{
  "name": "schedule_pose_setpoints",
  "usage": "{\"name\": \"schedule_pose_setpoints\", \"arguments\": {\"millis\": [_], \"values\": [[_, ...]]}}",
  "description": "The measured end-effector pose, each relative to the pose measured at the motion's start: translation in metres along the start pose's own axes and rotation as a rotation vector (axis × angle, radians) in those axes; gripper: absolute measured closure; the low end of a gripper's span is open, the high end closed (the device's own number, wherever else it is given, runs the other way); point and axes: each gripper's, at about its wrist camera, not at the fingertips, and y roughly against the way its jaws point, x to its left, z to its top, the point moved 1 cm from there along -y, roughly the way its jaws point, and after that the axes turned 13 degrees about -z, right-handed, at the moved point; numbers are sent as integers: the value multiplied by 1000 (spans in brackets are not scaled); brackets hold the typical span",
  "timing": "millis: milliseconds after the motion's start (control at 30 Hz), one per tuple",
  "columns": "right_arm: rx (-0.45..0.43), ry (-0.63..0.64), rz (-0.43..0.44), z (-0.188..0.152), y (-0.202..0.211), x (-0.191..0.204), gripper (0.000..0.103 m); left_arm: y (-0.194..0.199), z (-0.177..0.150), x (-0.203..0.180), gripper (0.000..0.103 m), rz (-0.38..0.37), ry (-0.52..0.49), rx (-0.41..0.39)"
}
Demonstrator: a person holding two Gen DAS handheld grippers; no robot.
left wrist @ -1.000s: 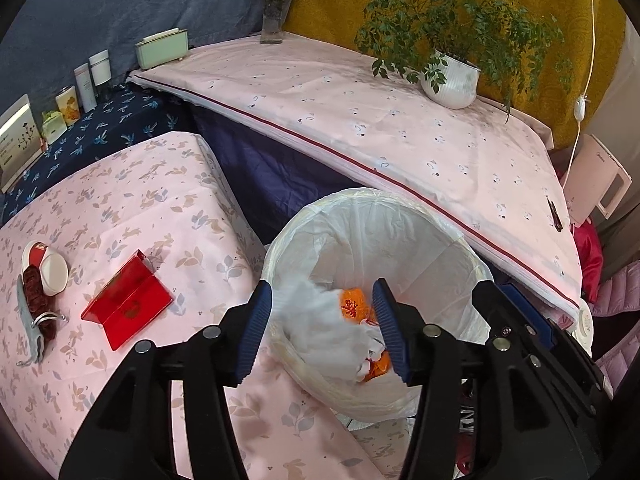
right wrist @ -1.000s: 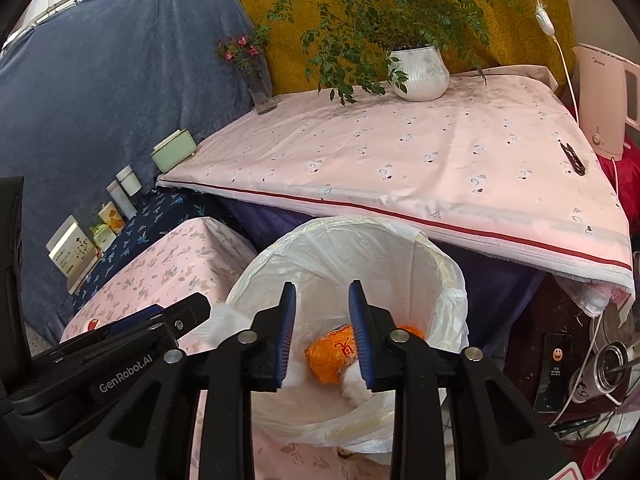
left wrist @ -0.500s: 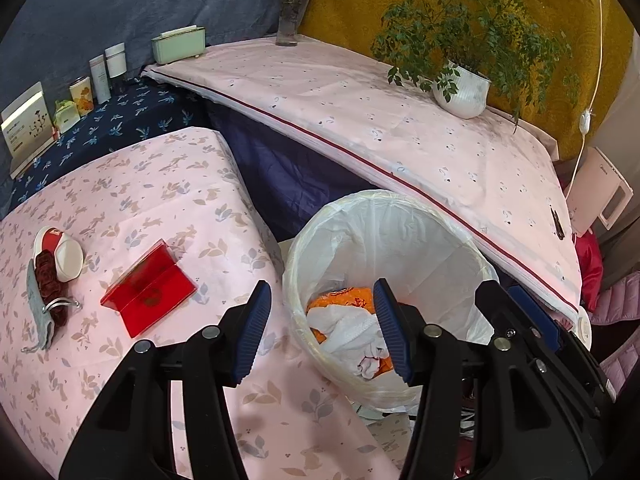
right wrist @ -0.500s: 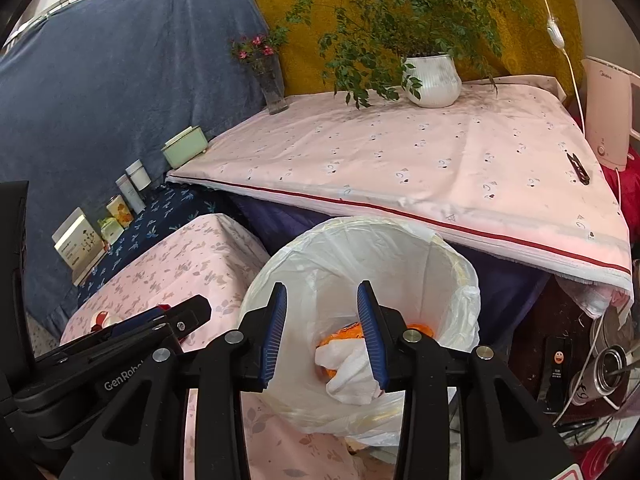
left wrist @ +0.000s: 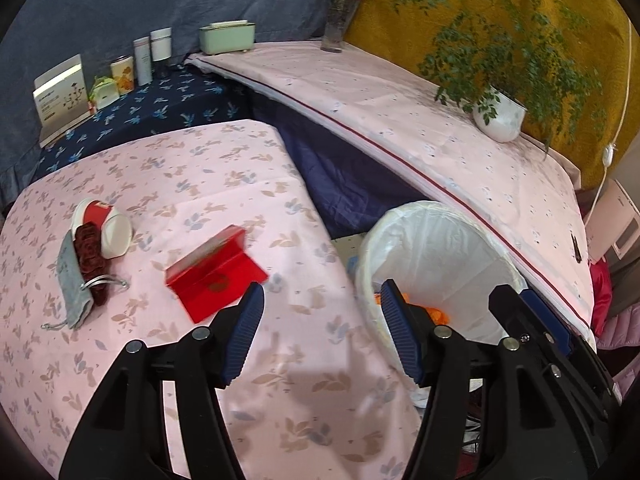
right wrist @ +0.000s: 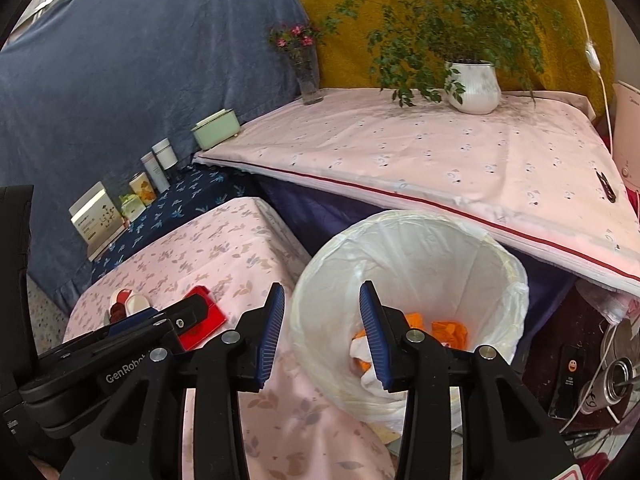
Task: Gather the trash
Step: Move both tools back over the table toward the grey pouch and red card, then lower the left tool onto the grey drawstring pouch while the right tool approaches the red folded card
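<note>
A bin with a white liner (left wrist: 436, 248) stands on the floor between two cloth-covered tables; orange wrappers (right wrist: 448, 330) and crumpled white paper (right wrist: 372, 376) lie in it. My left gripper (left wrist: 322, 285) hovers over the low table's right edge, jaws opening, nothing between them. My right gripper (right wrist: 321, 286) hangs over the bin's (right wrist: 420, 256) left rim, jaws apart and holding nothing. One of the left gripper's fingers (right wrist: 176, 318) shows beside it. On the low table lie a red folded box (left wrist: 216, 280), a red-and-white round container (left wrist: 110, 226), a dark red scrunchie (left wrist: 90, 256) and a grey pouch (left wrist: 72, 284).
The higher pink-clothed table (left wrist: 400, 120) behind the bin bears a potted plant (left wrist: 500, 116), a flower vase (left wrist: 336, 28), a green box (left wrist: 228, 38) and a black clip (left wrist: 577, 246). Bottles and a card (left wrist: 60, 96) line the dark blue cloth. A pink kettle (left wrist: 616, 220) stands at right.
The crumpled white paper left my left gripper's jaws and dropped into the bin. Both grippers then swung left toward the low table, and both pairs of jaws widened.
</note>
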Motion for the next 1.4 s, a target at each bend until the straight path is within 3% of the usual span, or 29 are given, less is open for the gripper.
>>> {"name": "schedule_pose_setpoints", "arguments": {"millis": [433, 567, 800, 1400], "values": [[12, 87, 56, -12, 2, 62, 59, 30, -9, 82, 44, 92, 134, -35], [19, 114, 74, -16, 0, 81, 58, 41, -14, 108, 35, 124, 179, -52], [41, 157, 102, -24, -6, 113, 58, 51, -22, 147, 33, 165, 244, -57], [129, 224, 131, -46, -49, 179, 56, 40, -37, 230, 32, 210, 381, -17]]}}
